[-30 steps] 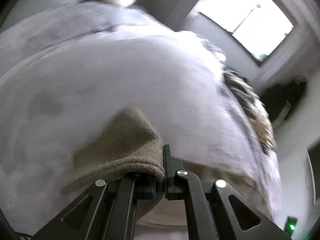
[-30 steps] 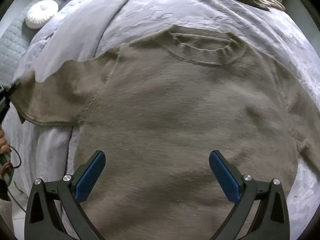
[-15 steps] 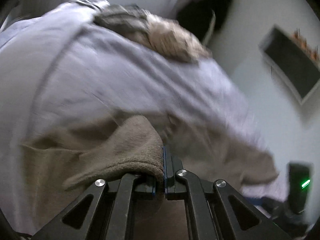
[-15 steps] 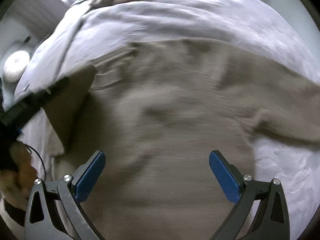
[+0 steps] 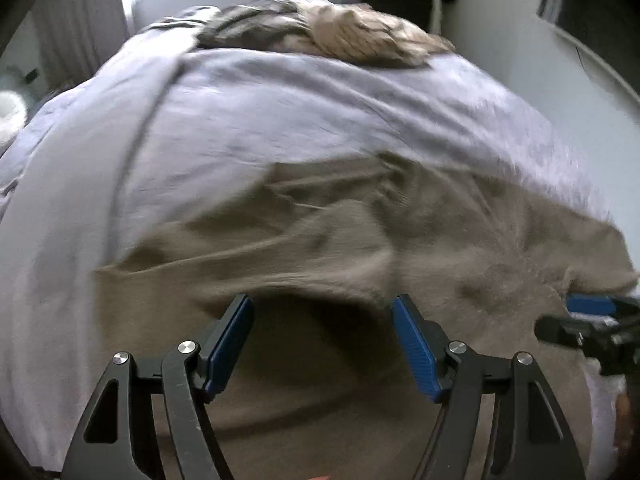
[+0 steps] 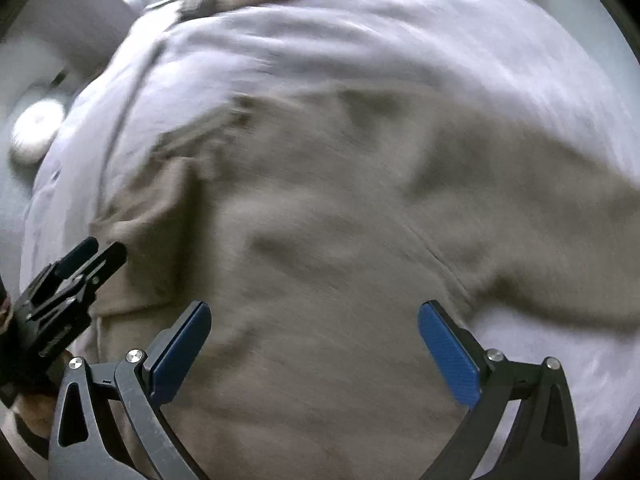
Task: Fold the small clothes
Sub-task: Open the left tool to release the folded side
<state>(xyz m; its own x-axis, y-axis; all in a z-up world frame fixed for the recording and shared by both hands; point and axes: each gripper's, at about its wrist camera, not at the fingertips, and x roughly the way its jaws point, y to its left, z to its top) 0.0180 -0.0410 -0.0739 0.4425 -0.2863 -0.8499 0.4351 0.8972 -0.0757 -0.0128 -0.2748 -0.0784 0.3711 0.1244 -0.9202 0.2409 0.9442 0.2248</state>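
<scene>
Taupe knit, soft and limp, the sweater [image 5: 400,264] lies spread across the middle of the bed [image 5: 280,112], over its lavender cover, one sleeve folded in over the body and the other trailing toward the bed's right edge. It looks light and floppy, so it will sag and drag when lifted; a cuff, hem corner or shoulder seam looks the surest place to pinch. The left gripper [image 5: 322,344] is opening, its blue pads wide apart over the folded-in sleeve, with nothing pinched between them. The right gripper [image 6: 314,354] hangs above the sweater's body with jaws spread wide, holding nothing.
</scene>
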